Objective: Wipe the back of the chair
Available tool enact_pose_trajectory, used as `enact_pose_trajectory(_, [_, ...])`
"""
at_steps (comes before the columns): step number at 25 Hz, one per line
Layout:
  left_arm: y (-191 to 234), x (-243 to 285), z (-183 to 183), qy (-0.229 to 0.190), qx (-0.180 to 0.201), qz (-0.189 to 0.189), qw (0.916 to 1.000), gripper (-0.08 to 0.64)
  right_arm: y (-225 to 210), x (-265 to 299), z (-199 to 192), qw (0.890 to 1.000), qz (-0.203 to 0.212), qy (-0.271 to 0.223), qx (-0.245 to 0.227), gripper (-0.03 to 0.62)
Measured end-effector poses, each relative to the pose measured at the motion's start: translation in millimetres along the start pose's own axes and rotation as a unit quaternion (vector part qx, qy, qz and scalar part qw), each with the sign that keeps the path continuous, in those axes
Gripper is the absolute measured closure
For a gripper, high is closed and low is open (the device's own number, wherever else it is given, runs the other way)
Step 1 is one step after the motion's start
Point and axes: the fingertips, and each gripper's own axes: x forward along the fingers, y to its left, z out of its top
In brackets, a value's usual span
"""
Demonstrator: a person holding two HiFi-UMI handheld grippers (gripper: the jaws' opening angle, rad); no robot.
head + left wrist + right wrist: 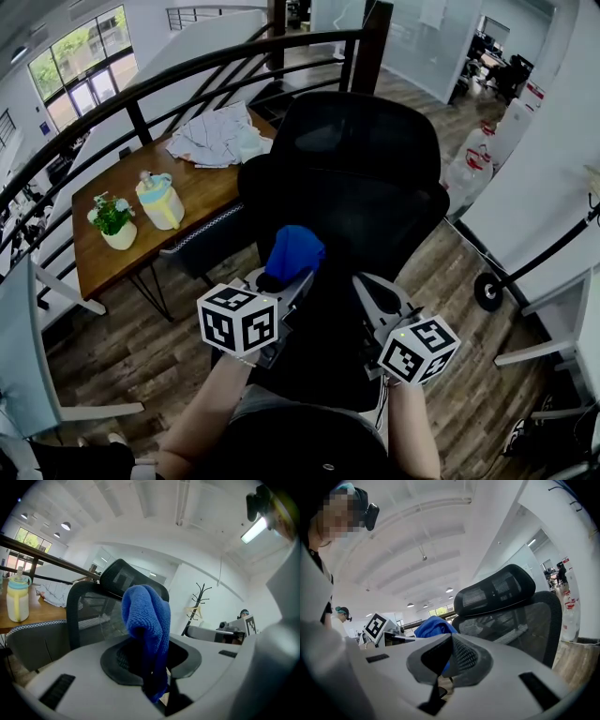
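Left tool (151, 670): my jaws are closed on a blue microfibre cloth (147, 613), which is pinched at its lower end. The rest bunches upright above the pads.

Right tool (440, 670): my jaws are pressed together with nothing between them. It sits just beside the left tool (281, 286), both pointing forward.

Blue microfibre cloth, head view (293, 251): it stands up from the left tool against the lower part of the backrest. I cannot tell whether it touches the mesh. From the right tool's camera it shows as a blue lump (433, 626) behind my closed pads.

Black mesh office chair (361, 159): directly ahead of both tools, with its back facing me. The curved mesh headrest (494, 590) tops the backrest (520, 620). From the left tool's camera the backrest frame (82, 606) rises behind the cloth.

Wooden counter (112, 262): to the left of the chair and well apart from my tools.

On the counter: a pale yellow bottle with a blue cap (161, 202), a small potted plant (114, 223) beside it, and scattered white papers (211, 136) at the far end.

Dark stair railing (187, 70): it curves past behind the counter and chair.
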Motion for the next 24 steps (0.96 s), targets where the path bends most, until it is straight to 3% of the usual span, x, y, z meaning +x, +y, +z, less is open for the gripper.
enact_pose_trajectory(12, [0.0,7.2,-11.5,0.017,-0.019,-0.008,0.9996,0.443,-12.4,-2.1,-4.9,1.0,-0.023,0.007,0.009,0.566])
enact_pose_trajectory(24, [-6.0,12.9,-25.0,0.045,-0.01,-0.022,0.9987,0.443,-22.8,-7.2,-14.8,0.999,-0.045,0.013,0.019,0.566])
